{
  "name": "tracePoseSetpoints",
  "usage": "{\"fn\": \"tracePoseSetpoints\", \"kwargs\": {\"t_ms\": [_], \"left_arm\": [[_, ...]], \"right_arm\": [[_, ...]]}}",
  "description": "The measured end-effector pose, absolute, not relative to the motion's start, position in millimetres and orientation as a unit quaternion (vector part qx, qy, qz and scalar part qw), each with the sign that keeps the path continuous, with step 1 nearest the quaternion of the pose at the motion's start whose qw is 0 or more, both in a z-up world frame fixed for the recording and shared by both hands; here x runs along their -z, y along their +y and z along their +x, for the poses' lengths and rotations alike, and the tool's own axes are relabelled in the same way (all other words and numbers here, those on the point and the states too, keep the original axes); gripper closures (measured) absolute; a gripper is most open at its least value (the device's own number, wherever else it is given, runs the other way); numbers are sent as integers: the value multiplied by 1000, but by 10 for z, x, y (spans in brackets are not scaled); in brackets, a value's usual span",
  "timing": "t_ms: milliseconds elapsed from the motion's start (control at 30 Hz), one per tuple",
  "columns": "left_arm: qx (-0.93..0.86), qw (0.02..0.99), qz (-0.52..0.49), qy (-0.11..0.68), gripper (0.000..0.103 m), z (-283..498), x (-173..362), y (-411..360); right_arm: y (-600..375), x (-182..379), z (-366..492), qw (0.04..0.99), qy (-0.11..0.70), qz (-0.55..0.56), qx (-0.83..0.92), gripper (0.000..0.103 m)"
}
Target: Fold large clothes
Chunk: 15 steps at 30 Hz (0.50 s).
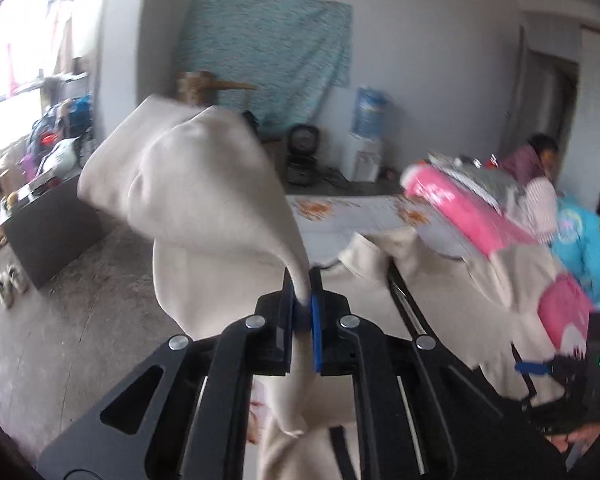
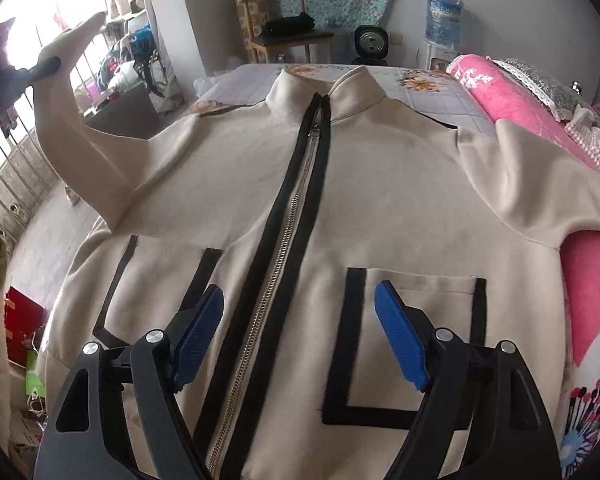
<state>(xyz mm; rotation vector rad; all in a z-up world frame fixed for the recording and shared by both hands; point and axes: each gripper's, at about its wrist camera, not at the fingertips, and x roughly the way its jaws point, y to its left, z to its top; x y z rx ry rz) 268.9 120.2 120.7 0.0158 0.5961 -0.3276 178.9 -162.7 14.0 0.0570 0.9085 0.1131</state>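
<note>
A beige zip-up jacket (image 2: 388, 200) with black trim lies front up on the bed, collar at the far end. My left gripper (image 1: 302, 300) is shut on the jacket's left sleeve (image 1: 204, 184) and holds it lifted in the air; this shows at the far left of the right wrist view (image 2: 44, 68). My right gripper (image 2: 300, 328) is open and empty, hovering over the jacket's lower front, straddling the zipper (image 2: 296, 216) between the two pockets. The right sleeve (image 2: 540, 184) drapes over a pink quilt.
A rolled pink quilt (image 2: 532, 108) lies along the bed's right side. A wooden chair (image 2: 284, 32), a fan (image 2: 370, 42) and a water dispenser (image 2: 442, 24) stand beyond the bed. A dark box (image 1: 48, 224) and shoes (image 1: 10, 284) are on the floor at left.
</note>
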Motion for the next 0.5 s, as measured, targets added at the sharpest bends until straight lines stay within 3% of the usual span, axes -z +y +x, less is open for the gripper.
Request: {"fn": "tracePoseSetpoints", "kwargs": {"t_ms": [33, 67, 100, 167, 300, 500], "left_arm": [[172, 933, 23, 314, 88, 2635, -1085, 1001], [180, 924, 30, 335, 79, 2586, -932, 839], [186, 914, 32, 360, 63, 2561, -737, 707], [185, 891, 28, 413, 51, 2547, -305, 551], [192, 856, -31, 479, 52, 2423, 209, 616], [217, 855, -150, 446, 47, 2095, 296, 1054]], "right_arm": [[-1715, -156, 1721, 898, 435, 31, -52, 27], [-1780, -155, 1680, 899, 435, 34, -49, 27], [-1852, -141, 1638, 897, 437, 39, -46, 27], [-2021, -84, 1572, 889, 452, 52, -47, 27], [-2296, -117, 1469, 880, 467, 64, -55, 27], [-2551, -272, 1741, 863, 481, 108, -109, 27]]}}
